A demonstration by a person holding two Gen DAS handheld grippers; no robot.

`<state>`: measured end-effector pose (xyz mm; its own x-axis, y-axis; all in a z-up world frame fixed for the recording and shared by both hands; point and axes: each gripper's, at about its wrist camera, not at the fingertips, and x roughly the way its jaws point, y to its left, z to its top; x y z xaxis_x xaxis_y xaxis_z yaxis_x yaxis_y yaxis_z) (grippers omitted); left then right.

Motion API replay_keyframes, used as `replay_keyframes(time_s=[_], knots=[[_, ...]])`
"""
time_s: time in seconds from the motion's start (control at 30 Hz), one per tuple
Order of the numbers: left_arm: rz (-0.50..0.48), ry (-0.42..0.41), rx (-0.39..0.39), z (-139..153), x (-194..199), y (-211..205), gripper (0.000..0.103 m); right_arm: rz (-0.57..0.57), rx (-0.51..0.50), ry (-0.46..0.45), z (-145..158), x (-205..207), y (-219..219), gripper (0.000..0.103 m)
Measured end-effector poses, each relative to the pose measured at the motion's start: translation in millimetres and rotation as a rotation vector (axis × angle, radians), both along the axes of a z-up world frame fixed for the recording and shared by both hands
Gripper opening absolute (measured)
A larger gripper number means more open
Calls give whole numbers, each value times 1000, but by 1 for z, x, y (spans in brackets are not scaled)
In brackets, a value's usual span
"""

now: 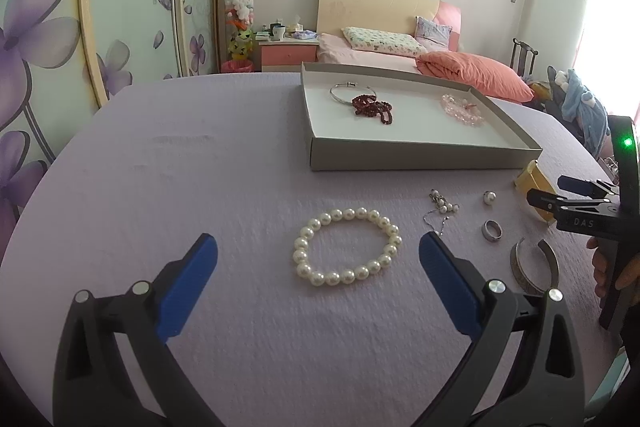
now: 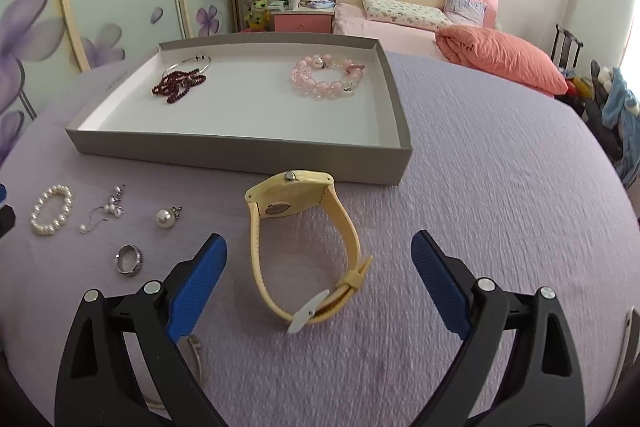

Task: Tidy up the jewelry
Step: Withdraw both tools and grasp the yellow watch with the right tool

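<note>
Right wrist view: right gripper (image 2: 319, 255) gapes wide around a yellow watch (image 2: 304, 247) near the grey tray (image 2: 240, 157). Left gripper (image 1: 319, 259), also wide, frames a pearl bracelet (image 1: 347, 247). Likely next: close, lift, carry far into the tray.

A rough, crinkled lilac cloth (image 2: 480, 187) covers the counter. The shallow grey tray (image 2: 240, 157) looks like matt cardboard with a smooth white lining. The round white pearl bracelet (image 1: 347, 247) is glossy, as is the polished silver metal ring (image 2: 129, 259). The pale yellow wristwatch (image 2: 304, 251) has a matt, rubbery plastic strap.
</note>
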<state>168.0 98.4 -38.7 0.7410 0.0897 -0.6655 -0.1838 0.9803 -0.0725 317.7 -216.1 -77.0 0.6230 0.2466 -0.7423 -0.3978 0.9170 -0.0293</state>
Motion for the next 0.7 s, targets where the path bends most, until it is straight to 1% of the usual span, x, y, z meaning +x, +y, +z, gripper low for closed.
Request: replay_keyframes(time_s=[0.07, 0.17, 0.33, 0.37, 0.4, 0.43, 0.5, 0.53, 0.6, 0.7], knots=[[-3, 2, 3, 0, 0, -1, 101, 7, -19, -5, -1, 1, 4, 94], [-9, 6, 6, 0, 0, -4, 101, 18, -26, -10, 0, 2, 6, 90], [-20, 11, 11, -1, 0, -6, 101, 17, -25, 5, -1, 5, 6, 89], [-23, 12, 13, -2, 0, -7, 101, 15, -24, 4, -1, 5, 6, 85], [-25, 14, 14, -2, 1, -7, 101, 14, -20, 4, -1, 5, 5, 71], [-27, 16, 15, -3, 1, -8, 101, 15, -17, 8, -1, 5, 5, 50], [-31, 23, 21, -4, 2, -10, 101, 7, -10, 16, -1, 7, 3, 42], [-31, 26, 25, -4, 2, -10, 101, -8, -9, 19, -1, 7, 1, 41], [-24, 34, 25, -5, 4, -9, 101, -23, 32, 39, 1, 6, -5, 38], [0, 52, 15, -8, 8, -4, 101, -35, 58, 42, 4, 5, -10, 38]])
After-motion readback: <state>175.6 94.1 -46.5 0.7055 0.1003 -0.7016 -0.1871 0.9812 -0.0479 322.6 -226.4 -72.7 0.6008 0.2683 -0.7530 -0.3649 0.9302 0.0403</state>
